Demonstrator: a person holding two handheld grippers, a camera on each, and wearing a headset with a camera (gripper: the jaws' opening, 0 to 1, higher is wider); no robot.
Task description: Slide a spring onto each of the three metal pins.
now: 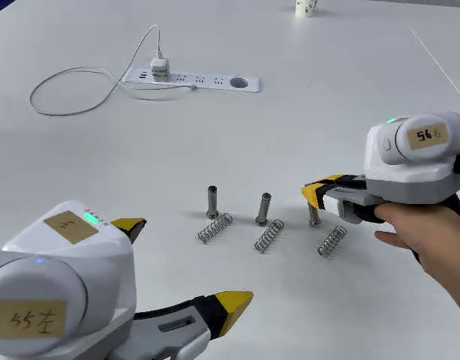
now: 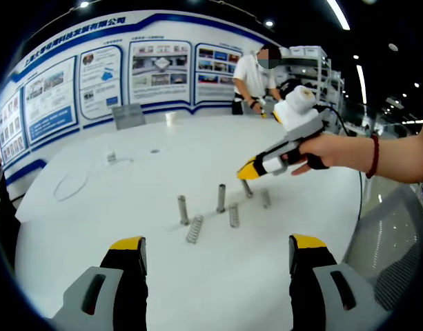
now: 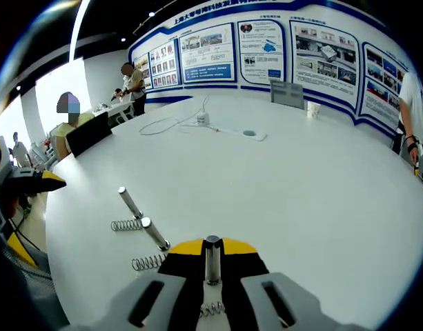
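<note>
Three upright pins (image 1: 263, 208), right gripper (image 3: 211, 249) jaws clamped on rightmost pin (image 3: 212, 261), left gripper (image 2: 218, 243) jaws apart.

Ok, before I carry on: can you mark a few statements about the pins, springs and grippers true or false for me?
1. All three springs lie on the table, none on a pin. True.
2. The left gripper is shut on a spring. False: its jaws are wide open and hold nothing.
3. The right gripper has its jaws closed around the right-hand pin. True.
4. One of the pins is lying flat. False: all three stand on their bases.
5. The power strip has nothing plugged in. False: a white charger with a cable sits in it.
</note>
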